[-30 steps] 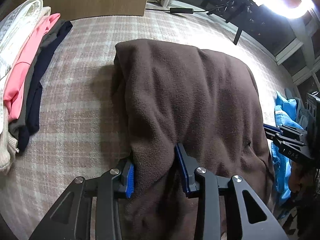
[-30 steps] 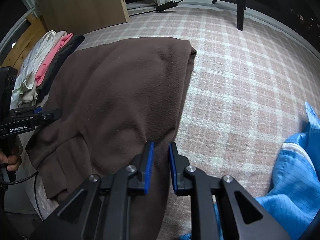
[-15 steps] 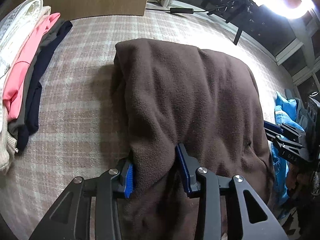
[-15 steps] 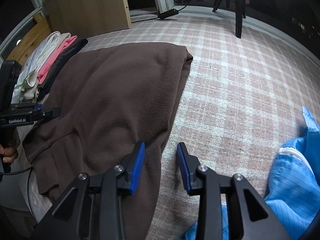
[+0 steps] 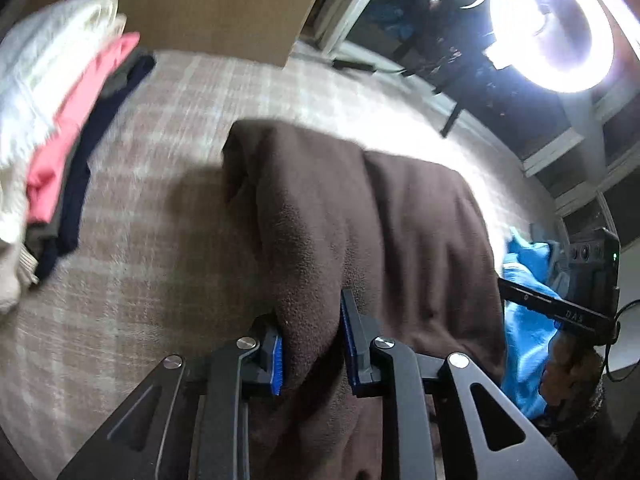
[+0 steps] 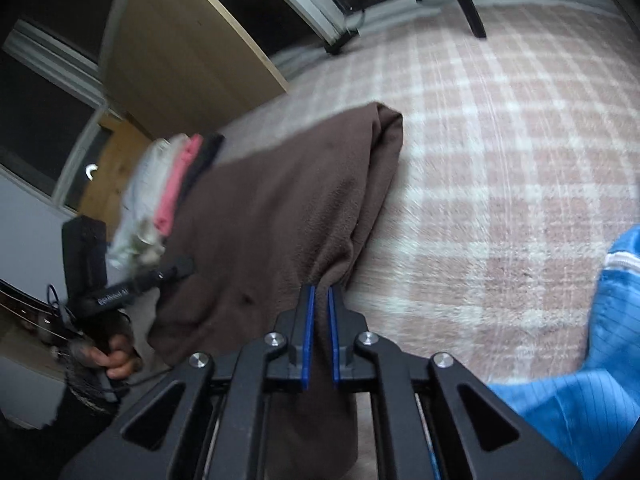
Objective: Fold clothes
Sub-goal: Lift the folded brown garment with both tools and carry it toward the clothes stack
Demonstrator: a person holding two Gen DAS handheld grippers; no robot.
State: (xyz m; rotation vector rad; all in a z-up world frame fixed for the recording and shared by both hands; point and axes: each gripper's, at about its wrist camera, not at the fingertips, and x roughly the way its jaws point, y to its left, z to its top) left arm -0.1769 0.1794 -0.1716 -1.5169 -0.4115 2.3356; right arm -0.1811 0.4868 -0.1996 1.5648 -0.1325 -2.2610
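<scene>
- While both wrist views are smeared by motion, the brown fleece garment (image 5: 360, 232) reads clearly: it lies in a thick, partly folded slab on the plaid bed cover (image 5: 168, 248), its near hem drawn up toward both grippers.
- Left gripper (image 5: 311, 344): its blue-padded fingers (image 5: 276, 354) straddle a bunched ridge of fleece at the near left corner; a wide gap remains between them, filled by cloth, so I judge them clenched on that bunch, though how firmly I cannot tell.
- Right gripper (image 6: 319, 334): the jaws stand almost together, pinching a thin tuck of the near right corner.
- Deciding relation: the garment stretches straight away from both sets of fingers, long axis running near to far, with the far edge (image 6: 384, 120) resting on the cover. Each hand is at its own near corner, neither clearly nearer to the far edge.
- By my reading, carrying the held hem forward over the far part would halve the slab; the two corners need to travel level or the fold skews.
- Stack of folded clothes (image 5: 60, 128), white, pink and dark, sits well apart on the left; a blue garment (image 6: 592, 352) lies crumpled on the right, just beside the fleece.
</scene>
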